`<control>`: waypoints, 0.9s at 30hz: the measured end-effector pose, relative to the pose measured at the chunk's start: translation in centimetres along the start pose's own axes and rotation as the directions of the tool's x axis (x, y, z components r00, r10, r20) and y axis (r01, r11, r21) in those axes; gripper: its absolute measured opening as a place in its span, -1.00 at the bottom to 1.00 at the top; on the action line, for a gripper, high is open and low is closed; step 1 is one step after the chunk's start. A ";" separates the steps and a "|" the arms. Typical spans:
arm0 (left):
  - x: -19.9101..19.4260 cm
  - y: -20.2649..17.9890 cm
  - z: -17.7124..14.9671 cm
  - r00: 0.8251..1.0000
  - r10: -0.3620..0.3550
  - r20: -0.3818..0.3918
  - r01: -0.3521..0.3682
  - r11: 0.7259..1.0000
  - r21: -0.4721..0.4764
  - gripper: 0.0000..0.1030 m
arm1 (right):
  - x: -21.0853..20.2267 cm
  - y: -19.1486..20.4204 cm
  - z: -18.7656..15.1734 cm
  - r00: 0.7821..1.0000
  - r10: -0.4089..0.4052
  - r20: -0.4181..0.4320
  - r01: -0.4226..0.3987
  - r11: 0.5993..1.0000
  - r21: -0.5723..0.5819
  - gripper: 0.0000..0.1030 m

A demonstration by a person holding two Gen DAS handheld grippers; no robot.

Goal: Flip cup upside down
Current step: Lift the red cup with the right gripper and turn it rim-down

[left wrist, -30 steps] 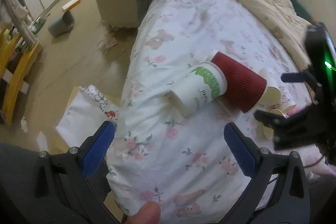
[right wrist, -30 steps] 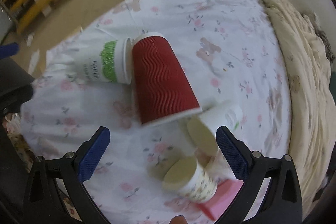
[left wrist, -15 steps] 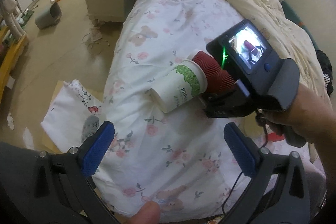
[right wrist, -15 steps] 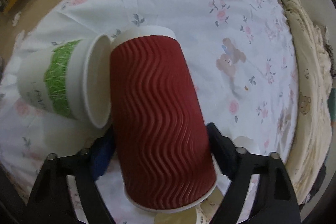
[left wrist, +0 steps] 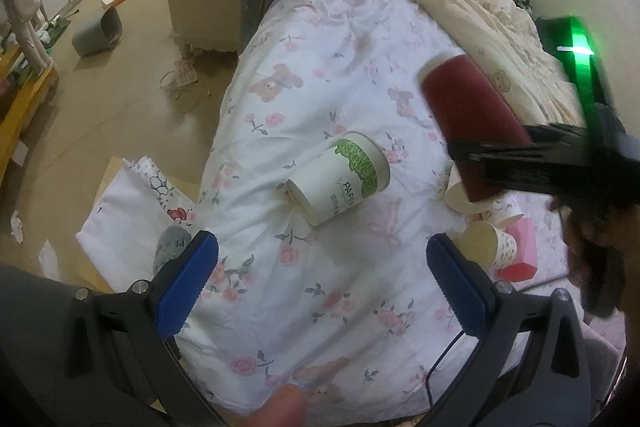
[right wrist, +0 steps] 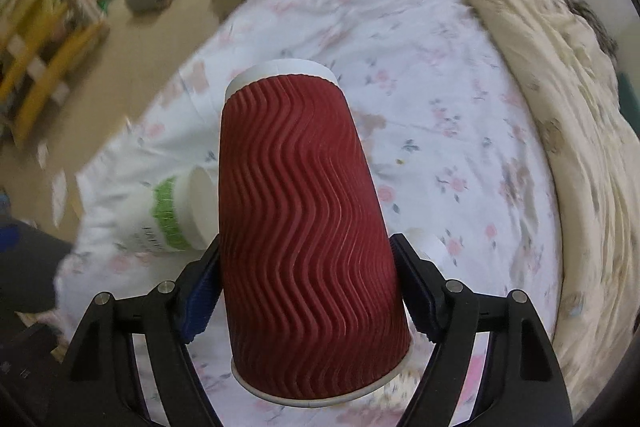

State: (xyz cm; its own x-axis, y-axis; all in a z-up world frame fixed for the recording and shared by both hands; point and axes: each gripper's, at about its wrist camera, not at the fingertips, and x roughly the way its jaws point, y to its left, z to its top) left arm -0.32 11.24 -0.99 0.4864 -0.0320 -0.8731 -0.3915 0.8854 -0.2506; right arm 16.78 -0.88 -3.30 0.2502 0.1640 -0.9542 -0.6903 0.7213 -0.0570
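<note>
Holding the red cup [right wrist: 304, 235] tight in my right gripper [right wrist: 308, 291], I have it up above the bed [left wrist: 344, 39]. My left gripper [left wrist: 320, 291] is wide apart with nothing in it, near the green and white cup [left wrist: 340, 183] lying on the bed.

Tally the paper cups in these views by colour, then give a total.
Red ribbed cup, clamped in the right gripper: 1
White cup with green band, on its side: 1
Plain white cup, mostly hidden: 1
Patterned cup beside the pink box: 1
Total: 4
</note>
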 end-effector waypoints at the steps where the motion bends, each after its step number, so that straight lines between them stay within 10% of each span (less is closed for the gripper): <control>1: -0.1 -0.1 0.0 1.000 -0.002 0.006 0.002 1.000 -0.002 1.00 | -1.2 -0.2 -0.5 1.000 0.006 0.020 -0.006 1.000 0.010 0.56; 12: -0.9 -0.1 -0.5 0.999 0.004 0.037 -0.003 1.000 -0.020 1.00 | -7.3 0.7 -9.7 0.988 0.112 0.103 -0.128 0.979 0.161 0.55; 27: -0.3 -1.1 -1.8 0.997 0.066 0.034 -0.067 0.997 0.031 1.00 | 1.0 2.2 -19.0 0.956 0.294 0.011 -0.263 0.838 0.479 0.57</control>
State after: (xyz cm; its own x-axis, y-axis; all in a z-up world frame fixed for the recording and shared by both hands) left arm -1.42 9.49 -1.20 0.4856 0.0416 -0.8732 -0.3987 0.8995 -0.1789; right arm 2.58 -11.95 -9.96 0.0442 0.3761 -0.9255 -0.3191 0.8832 0.3437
